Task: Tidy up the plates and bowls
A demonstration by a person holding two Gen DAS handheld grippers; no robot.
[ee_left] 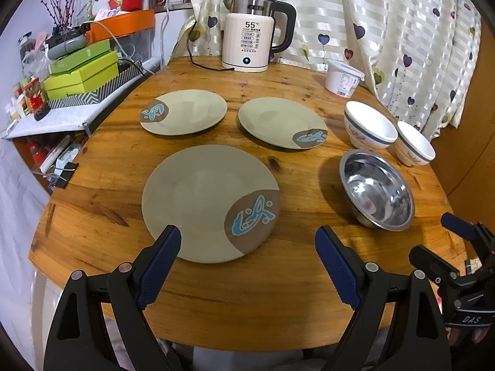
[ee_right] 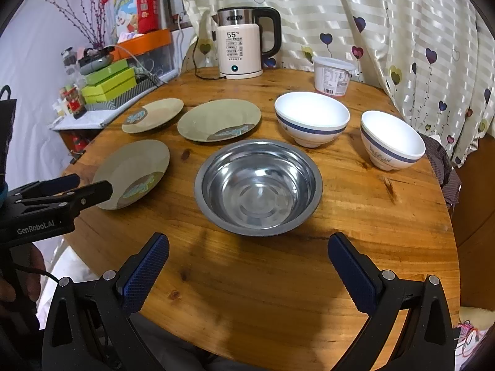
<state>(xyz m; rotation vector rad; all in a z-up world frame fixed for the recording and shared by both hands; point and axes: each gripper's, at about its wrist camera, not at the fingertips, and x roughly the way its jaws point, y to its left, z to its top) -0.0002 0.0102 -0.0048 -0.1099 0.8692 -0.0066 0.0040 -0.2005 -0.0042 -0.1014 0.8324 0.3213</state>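
the left gripper [ee_left: 247, 241] hangs over the near edge of the table [ee_left: 102, 191] with its jaws spread wide and nothing between them, the near plate [ee_left: 204, 201] lying just ahead and two more plates [ee_left: 185, 111] [ee_left: 278, 120] side by side beyond it. the right gripper [ee_right: 249, 247] is just as wide and empty, the steel bowl [ee_right: 258, 185] right in front of it. two white bowls [ee_right: 311, 114] [ee_right: 391, 136] stand further off, ahead and to its right.

This is a home dining corner: a round wooden table [ee_left: 102, 204] with an electric kettle [ee_left: 252, 32] at its far edge, a heart-pattern curtain [ee_left: 386, 24] behind the table, cluttered shelf [ee_left: 55, 117] beside it.
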